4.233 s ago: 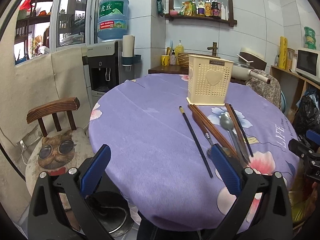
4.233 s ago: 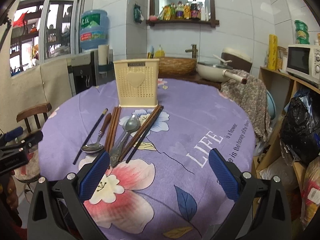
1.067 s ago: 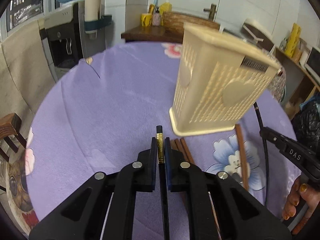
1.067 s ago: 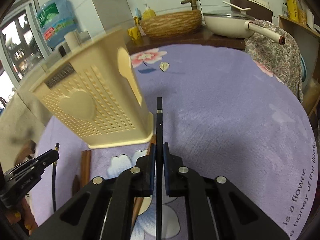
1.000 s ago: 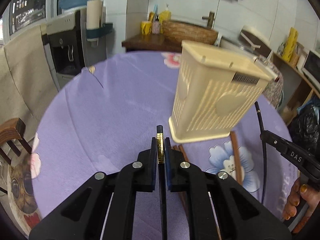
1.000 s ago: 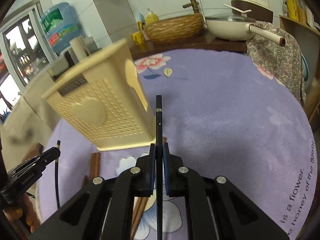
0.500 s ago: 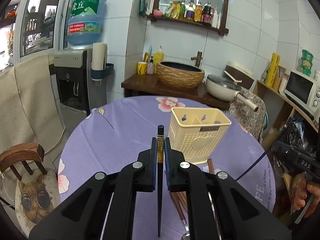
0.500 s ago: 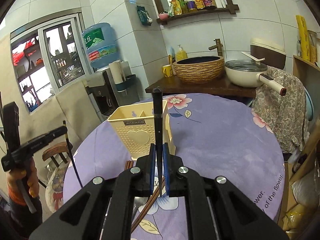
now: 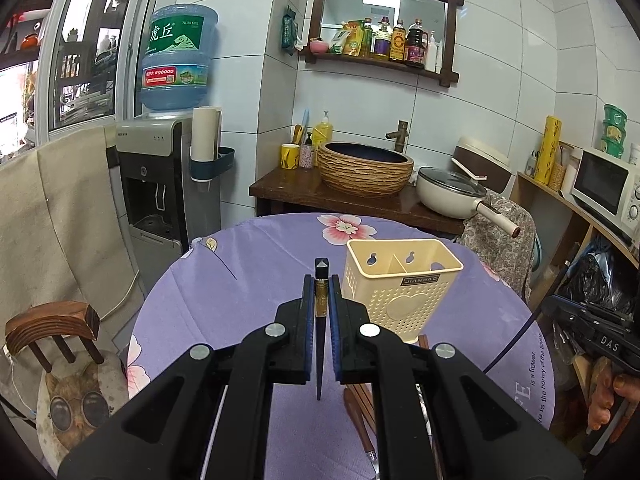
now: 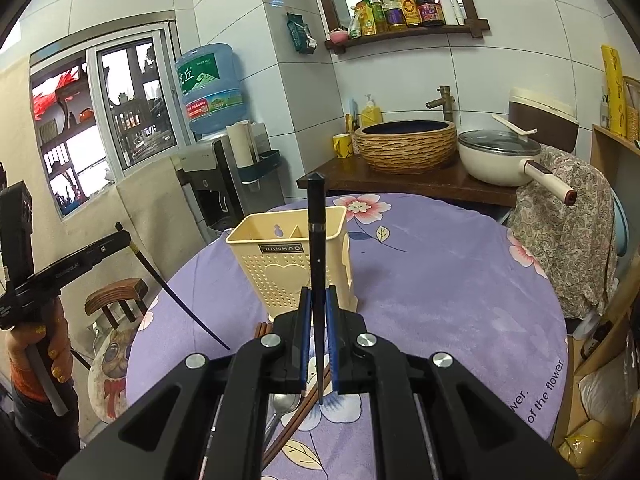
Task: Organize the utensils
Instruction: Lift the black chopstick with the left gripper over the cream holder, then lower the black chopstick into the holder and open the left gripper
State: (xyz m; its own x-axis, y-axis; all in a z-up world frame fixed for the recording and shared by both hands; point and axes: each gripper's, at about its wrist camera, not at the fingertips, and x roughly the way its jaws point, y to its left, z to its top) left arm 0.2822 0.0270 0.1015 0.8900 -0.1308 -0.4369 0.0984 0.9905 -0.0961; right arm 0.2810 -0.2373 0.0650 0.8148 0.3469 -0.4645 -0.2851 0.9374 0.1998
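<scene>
A cream perforated utensil holder point(image 9: 402, 289) with two compartments stands on the purple floral tablecloth point(image 9: 248, 300); it also shows in the right wrist view point(image 10: 298, 256). My left gripper point(image 9: 321, 294) is shut on a black chopstick point(image 9: 320, 332), held upright above the table, left of the holder. My right gripper point(image 10: 319, 306) is shut on another black chopstick point(image 10: 315, 240), upright in front of the holder. Brown chopsticks point(image 10: 298, 412) and a spoon point(image 10: 280, 404) lie on the cloth below the grippers. Brown utensils point(image 9: 360, 412) lie near the holder's base.
A wooden chair with a cat cushion point(image 9: 60, 380) stands left of the table. A water dispenser point(image 9: 168, 184), a woven basin point(image 9: 364, 168) and a pan point(image 9: 452, 196) are behind the table. A patterned cloth point(image 10: 568, 220) hangs at the far right.
Both grippers picked up a black chopstick each and have risen well above the table, drawing back from the holder, which now looks smaller and lower with its open top visible.
</scene>
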